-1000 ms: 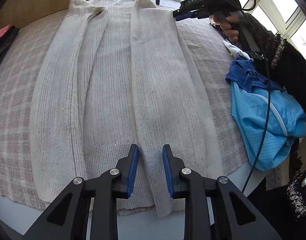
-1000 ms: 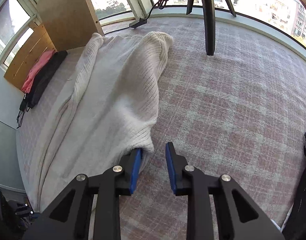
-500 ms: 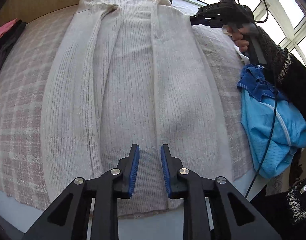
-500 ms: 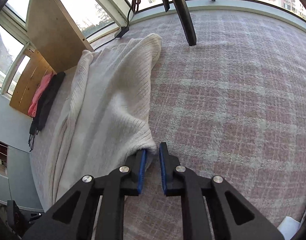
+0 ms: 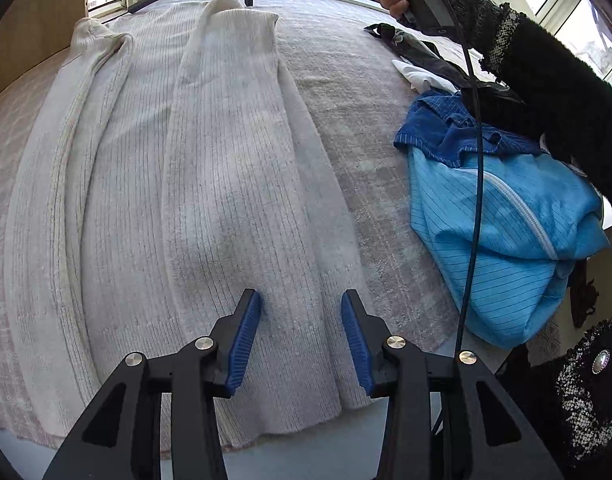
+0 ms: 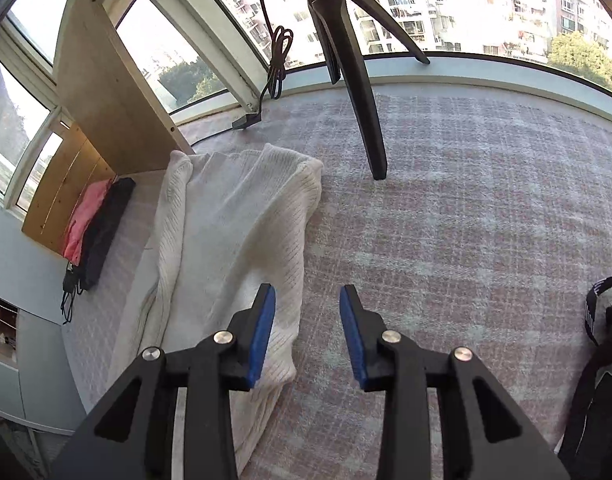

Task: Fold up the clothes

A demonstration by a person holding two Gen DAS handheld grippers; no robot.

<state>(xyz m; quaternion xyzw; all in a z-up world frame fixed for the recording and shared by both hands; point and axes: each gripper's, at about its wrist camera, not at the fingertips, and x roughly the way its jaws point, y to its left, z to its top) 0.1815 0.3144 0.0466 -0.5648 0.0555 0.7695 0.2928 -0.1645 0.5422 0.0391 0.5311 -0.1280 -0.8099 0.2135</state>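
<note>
The work surface is a table (image 6: 486, 208) covered by a pink-and-grey checked cloth, its far edge running under a curved bank of windows (image 6: 466, 4) with apartment blocks outside. A wooden panel (image 6: 105, 92) stands at the far left corner. A black tripod leg (image 6: 364, 120) rests on the cloth near the far edge, and a black cable (image 6: 275, 64) hangs beside the window frame.

A cream ribbed knit garment (image 5: 193, 184) lies lengthwise on the table, both side panels folded inward over the middle, its hem at the near edge and its collar end toward the windows. In the right wrist view the garment (image 6: 233, 240) occupies the left part of the table.

The left tongs (image 5: 301, 338) are released, jaws spread wide over the hem of the right folded panel, nothing between the pads. The right tongs (image 6: 307, 332) are also released, jaws apart, above the garment's right edge; the left pad overlaps the knit in the view, the right pad is over bare cloth. Contact cannot be confirmed.

On the right side of the table sit a blue striped garment (image 5: 502, 232) and, beyond it, dark (image 5: 422, 54) and white (image 5: 422, 76) items. At the left end lie pink (image 6: 83, 220) and black (image 6: 105, 232) folded items. Open checked cloth extends from the garment's right edge toward the far and right table edges.
</note>
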